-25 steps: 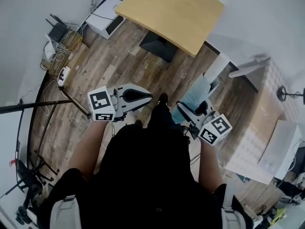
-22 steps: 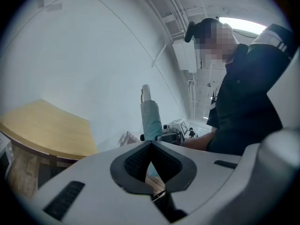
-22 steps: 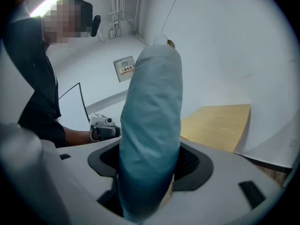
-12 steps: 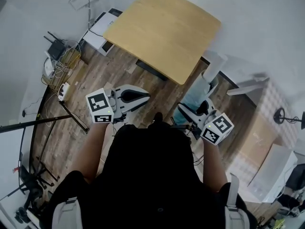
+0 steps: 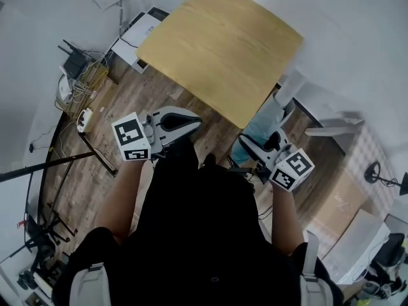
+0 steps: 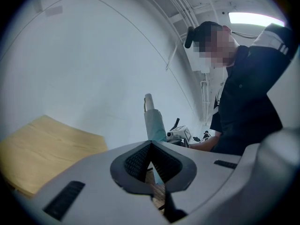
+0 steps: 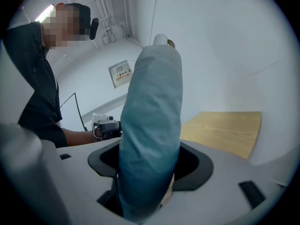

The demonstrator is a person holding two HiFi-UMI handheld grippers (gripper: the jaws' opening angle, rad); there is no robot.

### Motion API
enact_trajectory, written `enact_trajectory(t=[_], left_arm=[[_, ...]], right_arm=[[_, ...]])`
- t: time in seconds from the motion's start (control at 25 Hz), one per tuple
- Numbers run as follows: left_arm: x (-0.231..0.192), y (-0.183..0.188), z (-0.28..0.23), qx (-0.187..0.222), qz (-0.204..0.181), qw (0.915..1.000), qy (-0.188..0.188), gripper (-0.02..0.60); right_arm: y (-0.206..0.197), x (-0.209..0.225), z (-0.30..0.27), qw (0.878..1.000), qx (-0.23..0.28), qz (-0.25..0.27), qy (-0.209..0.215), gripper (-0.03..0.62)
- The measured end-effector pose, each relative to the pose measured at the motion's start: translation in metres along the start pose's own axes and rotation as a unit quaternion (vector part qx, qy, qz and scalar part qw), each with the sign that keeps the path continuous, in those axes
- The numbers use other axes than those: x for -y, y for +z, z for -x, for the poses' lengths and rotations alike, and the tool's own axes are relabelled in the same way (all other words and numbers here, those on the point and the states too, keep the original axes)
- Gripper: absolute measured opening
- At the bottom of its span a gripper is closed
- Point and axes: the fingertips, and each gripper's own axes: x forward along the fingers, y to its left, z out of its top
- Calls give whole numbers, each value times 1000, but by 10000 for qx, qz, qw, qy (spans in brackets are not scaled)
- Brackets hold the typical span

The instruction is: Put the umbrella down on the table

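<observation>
A folded light-blue umbrella [image 7: 152,125] stands upright between the jaws of my right gripper [image 7: 150,172], which is shut on it. In the head view the umbrella [image 5: 262,127] rises from the right gripper [image 5: 254,150] just off the near corner of the bare wooden table [image 5: 220,43]. My left gripper [image 5: 190,121] is shut with nothing in it and hovers over the floor before the table's near edge. In the left gripper view its pads [image 6: 161,165] meet, with the umbrella [image 6: 153,123] standing beyond them and the table [image 6: 42,144] at the left.
A white box-like device [image 5: 137,34] lies on the wooden floor left of the table, beside a router and a tangle of cables [image 5: 80,75]. A dark stand pole [image 5: 57,164] crosses the left. White boxes [image 5: 357,247] stand at the right.
The table now fills more of the head view and lies closer to both grippers. The right gripper still holds the umbrella upright; the left stays shut.
</observation>
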Motion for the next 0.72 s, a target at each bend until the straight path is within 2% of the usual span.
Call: enact_trajectory(t=[0.24,0.4,0.72], left_arm=[[-78,18,12,167,165,9997,-110,11],[-136,33,15,90,248,9991,-344,11],[-232,76,15,-45,228,9976,-650,11]], right_arm=[[20,27,-57,9996,-212,31,-184,301],[40,55,-99,9983,-347,-91,-452,301],[93,98,-170,9953,-494,5,-827,301]])
